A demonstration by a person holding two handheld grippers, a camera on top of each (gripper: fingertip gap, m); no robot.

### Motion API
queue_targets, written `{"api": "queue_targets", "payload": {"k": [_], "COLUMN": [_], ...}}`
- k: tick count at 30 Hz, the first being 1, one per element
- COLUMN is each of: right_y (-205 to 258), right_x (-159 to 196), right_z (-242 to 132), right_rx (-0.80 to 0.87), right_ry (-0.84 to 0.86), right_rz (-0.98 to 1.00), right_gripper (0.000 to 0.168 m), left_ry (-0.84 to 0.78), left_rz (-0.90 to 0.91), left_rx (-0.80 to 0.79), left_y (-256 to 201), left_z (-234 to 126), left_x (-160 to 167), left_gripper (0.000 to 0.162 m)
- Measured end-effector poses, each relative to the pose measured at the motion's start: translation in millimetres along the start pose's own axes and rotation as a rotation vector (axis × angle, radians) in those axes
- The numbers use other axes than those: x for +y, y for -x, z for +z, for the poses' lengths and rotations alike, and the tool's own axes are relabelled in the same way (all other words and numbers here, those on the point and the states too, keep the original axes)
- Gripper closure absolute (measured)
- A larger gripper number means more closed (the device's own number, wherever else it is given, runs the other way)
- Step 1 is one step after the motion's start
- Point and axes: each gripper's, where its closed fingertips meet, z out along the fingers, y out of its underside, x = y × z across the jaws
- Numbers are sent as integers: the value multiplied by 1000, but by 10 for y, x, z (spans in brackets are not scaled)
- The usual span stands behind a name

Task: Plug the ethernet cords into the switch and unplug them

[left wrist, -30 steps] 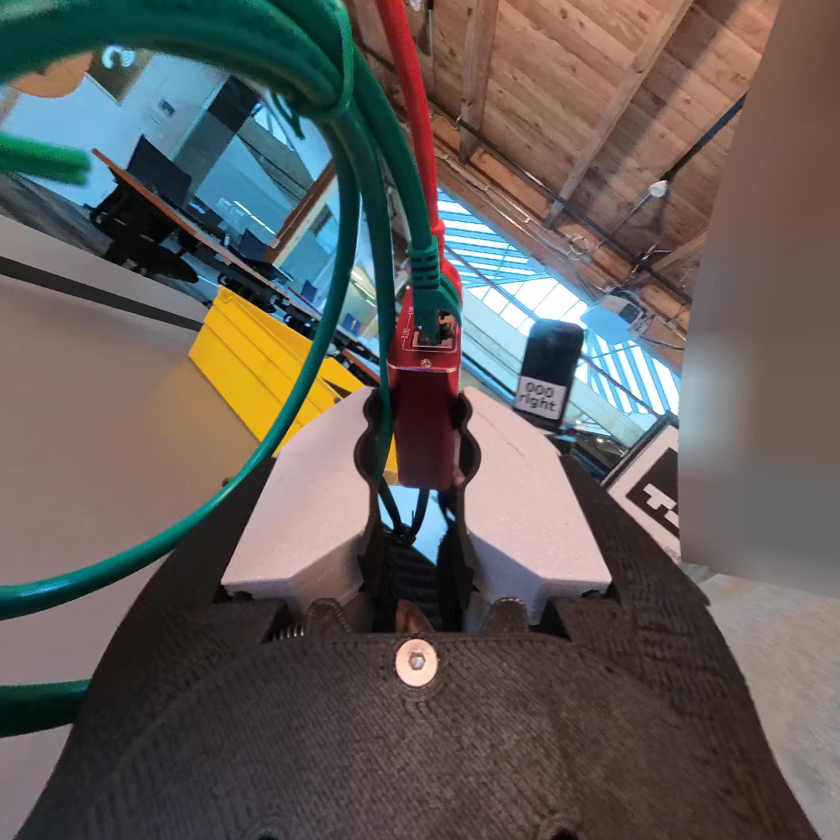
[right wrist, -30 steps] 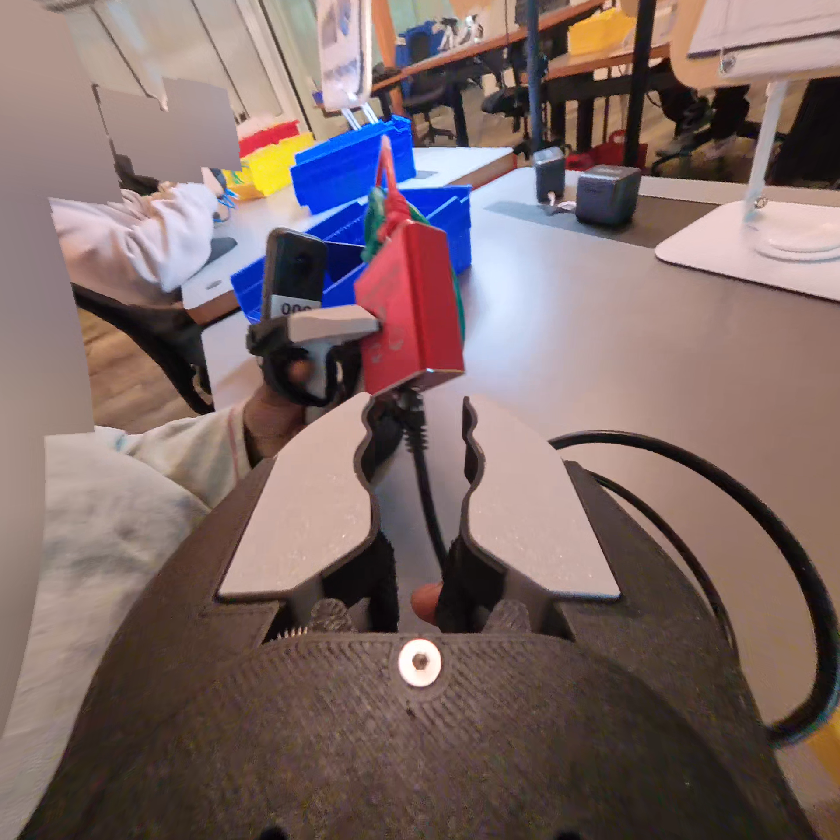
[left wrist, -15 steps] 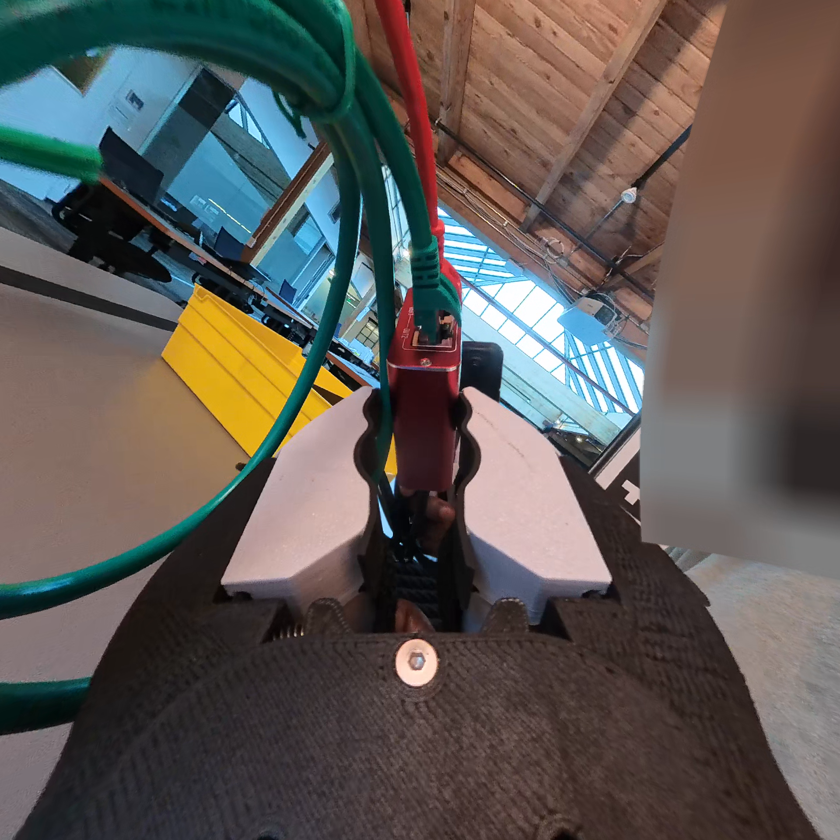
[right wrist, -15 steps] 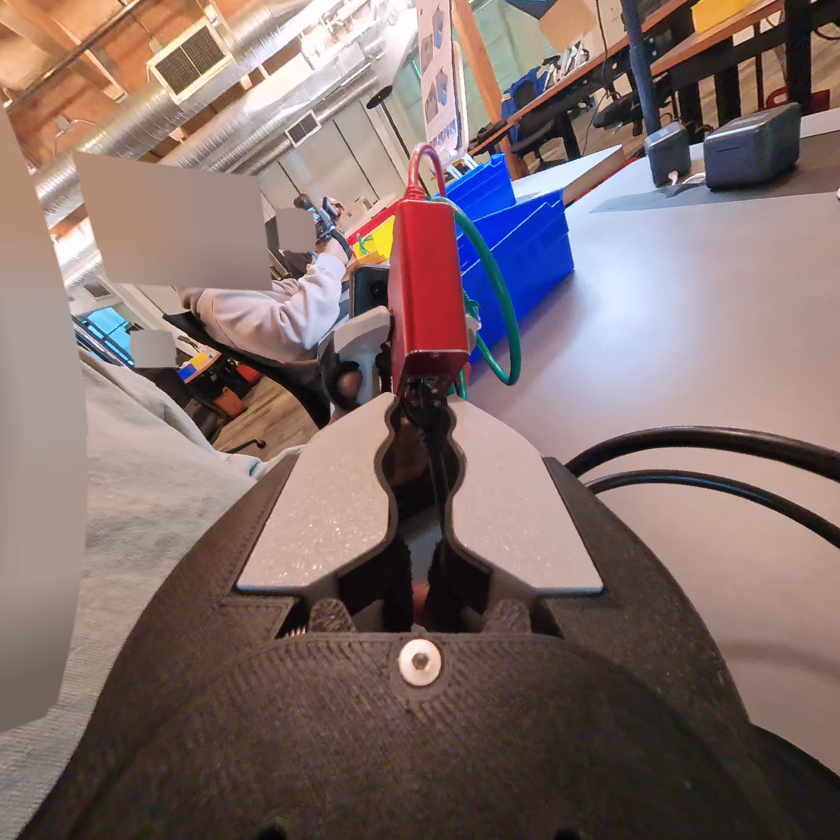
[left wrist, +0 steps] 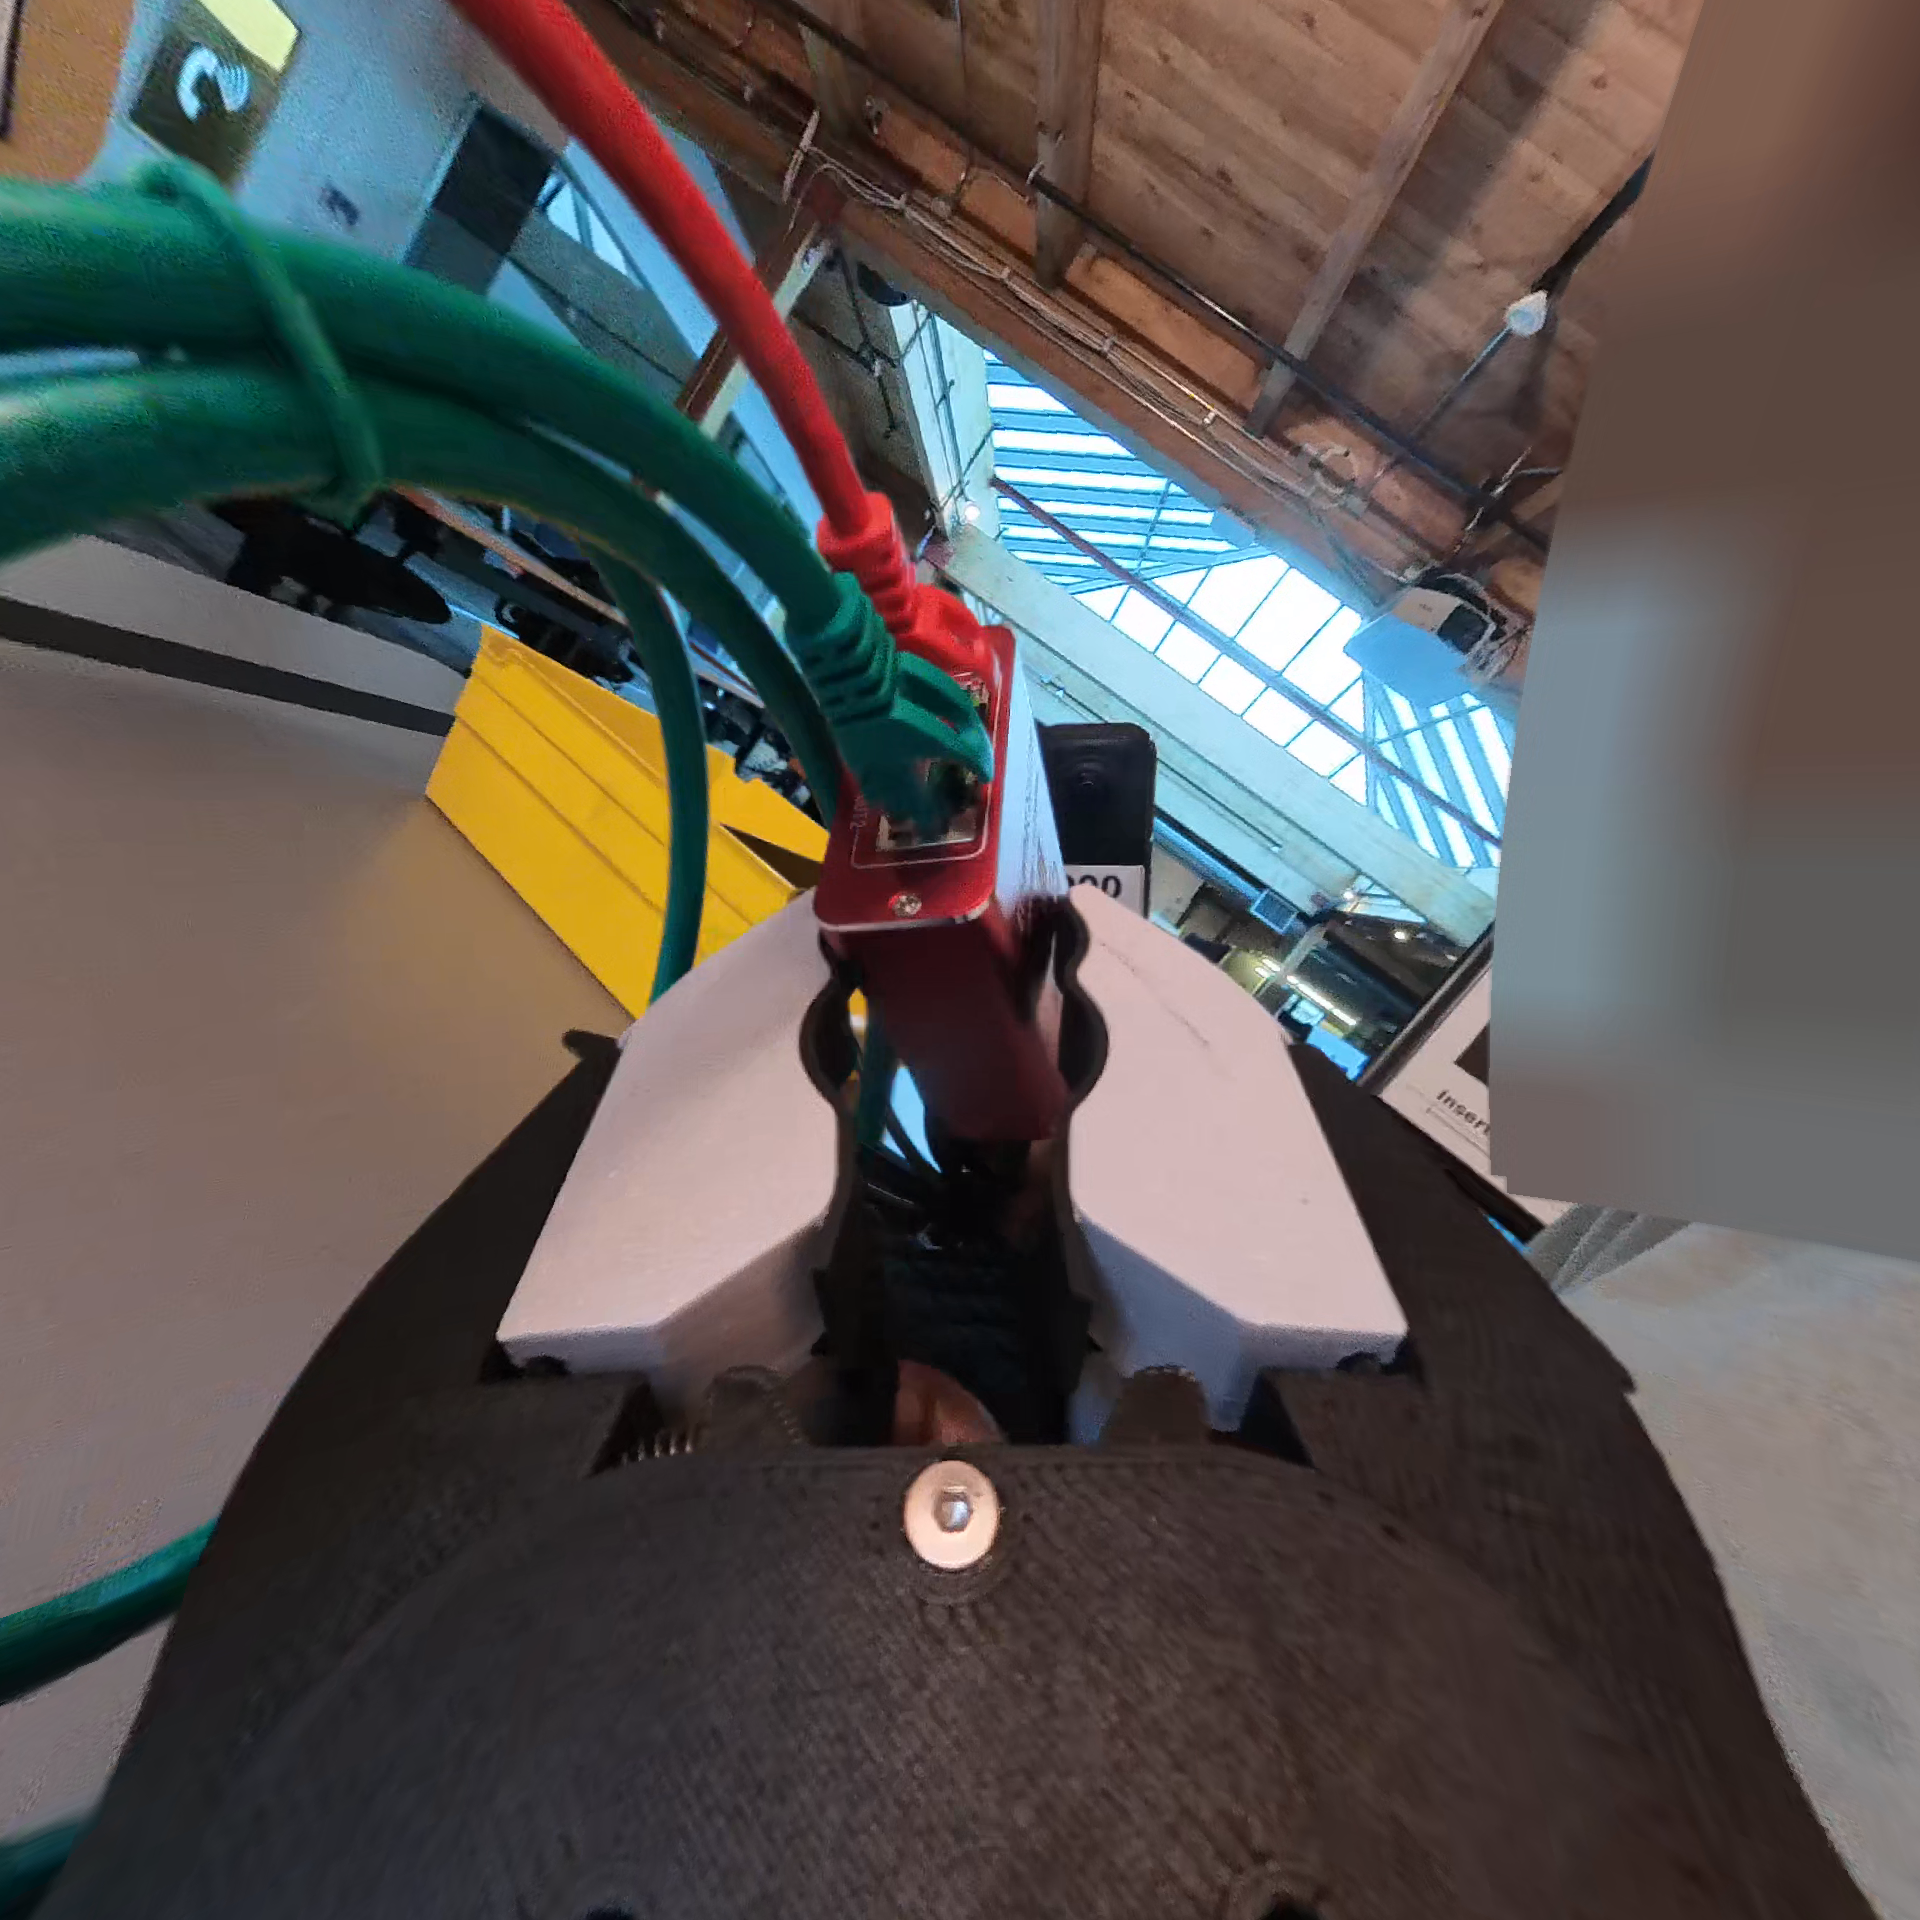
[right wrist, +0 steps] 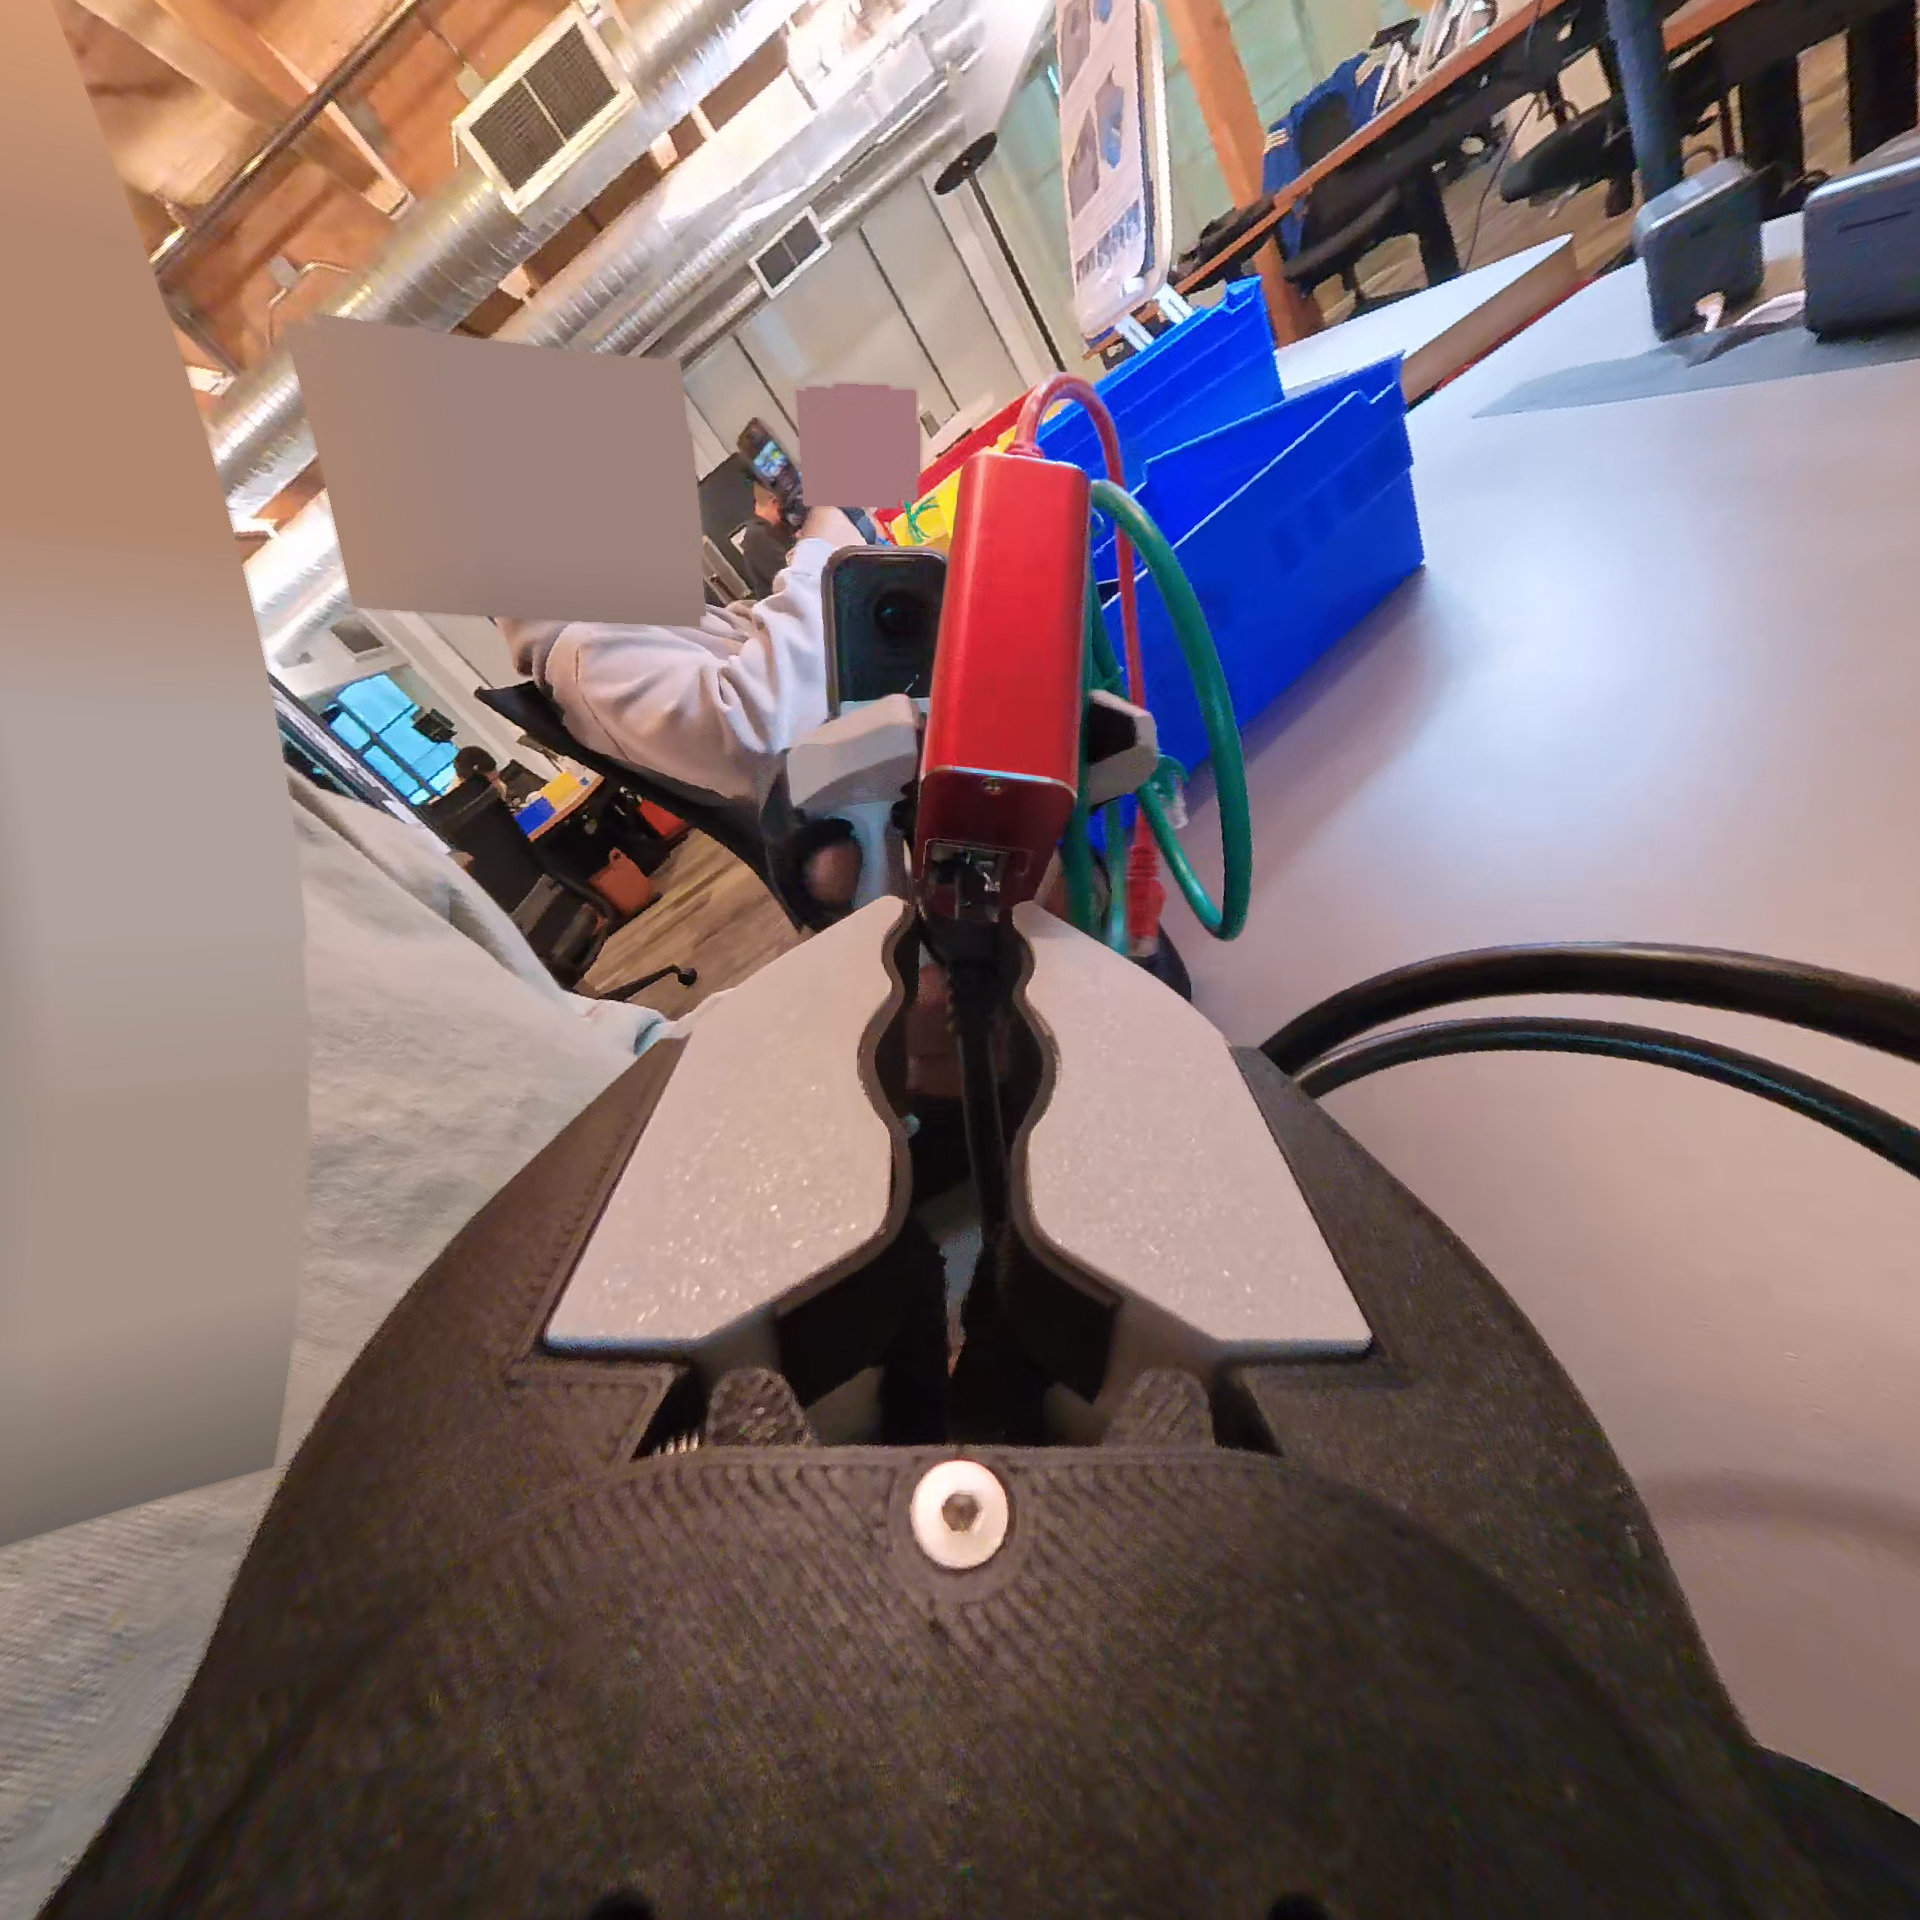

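Observation:
The red switch [left wrist: 914, 883] sits between the white fingers of my left gripper [left wrist: 945, 935], which is shut on it, and it leans to the left. A green cord [left wrist: 520, 416] and a red cord [left wrist: 727, 260] are plugged side by side into its upper face. In the right wrist view the switch [right wrist: 1003, 623] points its lower end at me. My right gripper [right wrist: 961, 925] is shut on the black cord [right wrist: 982, 1060] just below its plug in that end. The left gripper [right wrist: 992, 743] clamps the switch's middle, and the green cord [right wrist: 1216, 727] loops beside it.
The grey table [right wrist: 1610, 727] carries blue bins [right wrist: 1299, 520], grey boxes [right wrist: 1714, 239] at the back, and black cable loops [right wrist: 1558, 966] close on the right. A yellow bin [left wrist: 582, 769] stands behind the switch. A seated person's sleeve [right wrist: 686, 686] is at the left. The tips of both grippers are at nearly the same place.
My right gripper has closed from open onto the black cord at the switch's end. The switch has tilted to the left between the left fingers, and the cords have swung over.

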Motion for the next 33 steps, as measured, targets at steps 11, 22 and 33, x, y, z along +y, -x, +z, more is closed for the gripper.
{"api": "queue_targets", "payload": {"k": [11,22,33], "right_y": [17,-59,14], "right_x": [-90,-120,-222], "right_z": [36,21,-29], "right_rx": [-44,115,365], "right_ry": [-86,-106,-94], "right_rz": [85,-107,-521], "right_gripper": [153,154,154], "left_ry": [-63,-58,-91], "left_rz": [18,131,186], "left_rx": [8,-40,23], "left_y": [-34,-58,-165], "left_z": [-31,-50,-56], "left_x": [-80,-60,-115], "left_gripper": [129,129,128]}}
